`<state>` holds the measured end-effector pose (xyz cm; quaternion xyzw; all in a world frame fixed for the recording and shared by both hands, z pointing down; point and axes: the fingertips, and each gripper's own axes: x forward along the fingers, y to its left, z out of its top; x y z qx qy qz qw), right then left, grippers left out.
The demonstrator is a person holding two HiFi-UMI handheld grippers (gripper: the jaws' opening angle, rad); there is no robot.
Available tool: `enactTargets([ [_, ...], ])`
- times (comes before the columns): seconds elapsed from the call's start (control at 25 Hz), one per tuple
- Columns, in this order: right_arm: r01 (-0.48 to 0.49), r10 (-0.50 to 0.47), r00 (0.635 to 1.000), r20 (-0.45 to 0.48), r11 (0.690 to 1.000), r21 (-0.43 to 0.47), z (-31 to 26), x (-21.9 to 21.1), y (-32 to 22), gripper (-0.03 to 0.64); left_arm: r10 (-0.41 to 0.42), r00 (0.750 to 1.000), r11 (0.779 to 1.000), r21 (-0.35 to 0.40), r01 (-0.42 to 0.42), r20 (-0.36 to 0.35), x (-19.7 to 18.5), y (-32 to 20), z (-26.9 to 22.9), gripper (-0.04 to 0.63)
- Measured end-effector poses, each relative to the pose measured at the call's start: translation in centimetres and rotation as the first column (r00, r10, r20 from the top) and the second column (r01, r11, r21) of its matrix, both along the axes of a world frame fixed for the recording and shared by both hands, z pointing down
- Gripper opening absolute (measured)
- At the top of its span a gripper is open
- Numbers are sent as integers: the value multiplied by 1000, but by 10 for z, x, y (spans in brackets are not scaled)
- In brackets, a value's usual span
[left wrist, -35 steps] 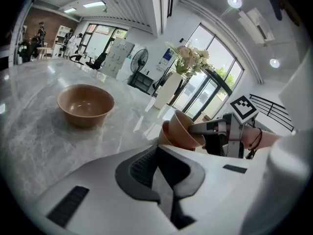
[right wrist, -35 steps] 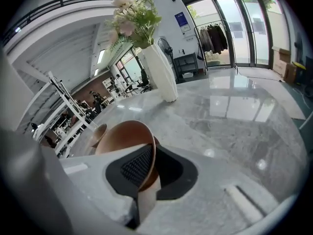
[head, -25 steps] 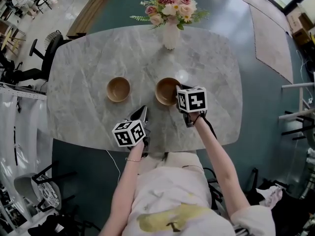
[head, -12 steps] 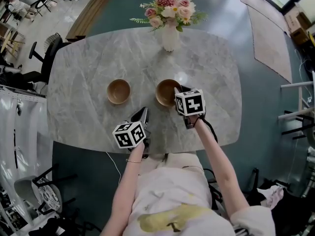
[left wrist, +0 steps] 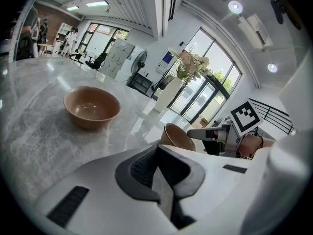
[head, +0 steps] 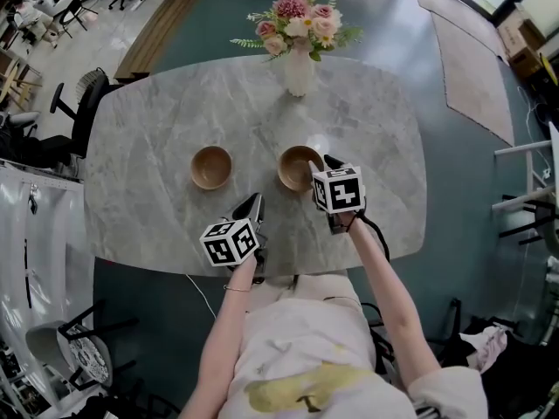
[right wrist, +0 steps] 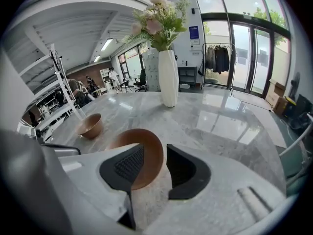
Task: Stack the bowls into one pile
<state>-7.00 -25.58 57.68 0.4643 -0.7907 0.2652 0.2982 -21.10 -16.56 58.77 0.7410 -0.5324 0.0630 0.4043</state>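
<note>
Two wooden bowls stand apart on the marble table (head: 157, 103): the left bowl (head: 211, 166) (left wrist: 91, 106) (right wrist: 91, 125) and the right bowl (head: 300, 168) (left wrist: 176, 137) (right wrist: 149, 166). My right gripper (head: 321, 164) (right wrist: 155, 149) is at the right bowl's near right rim. Its jaws have just been opening and now stand open, with the rim between them, one pad inside the bowl and one outside. My left gripper (head: 253, 202) (left wrist: 157, 149) hovers near the table's front edge, between the two bowls and short of them, shut on nothing.
A white vase of flowers (head: 299, 68) (right wrist: 168, 82) stands at the far middle of the table, behind the right bowl. Office chairs (head: 79, 112) and a rack stand off the table's left side.
The right gripper's marker cube has shifted slightly toward the near side of the right bowl. Both bowls and the left gripper have stayed in place.
</note>
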Motion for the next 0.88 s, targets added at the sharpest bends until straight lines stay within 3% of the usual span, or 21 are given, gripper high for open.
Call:
enactTargets([
  [0.44,-127,116,979,166,990,53,-23,18,16,109,39,999,997,72,-41,23,-12,5,-20,0],
  [0.6,-113,92,972,217,990,84,-33,12,28,92,33,999,994,104,-37,35,-16,8,-29,0],
  [0.76,-76,46,968,249,991,113,-41,5,42,8,12,999,992,128,-17,40,-19,18,-39,0],
  [0.88,-40,1,958,287,991,129,-50,-5,51,8,-12,999,989,145,6,45,-23,27,-49,0],
])
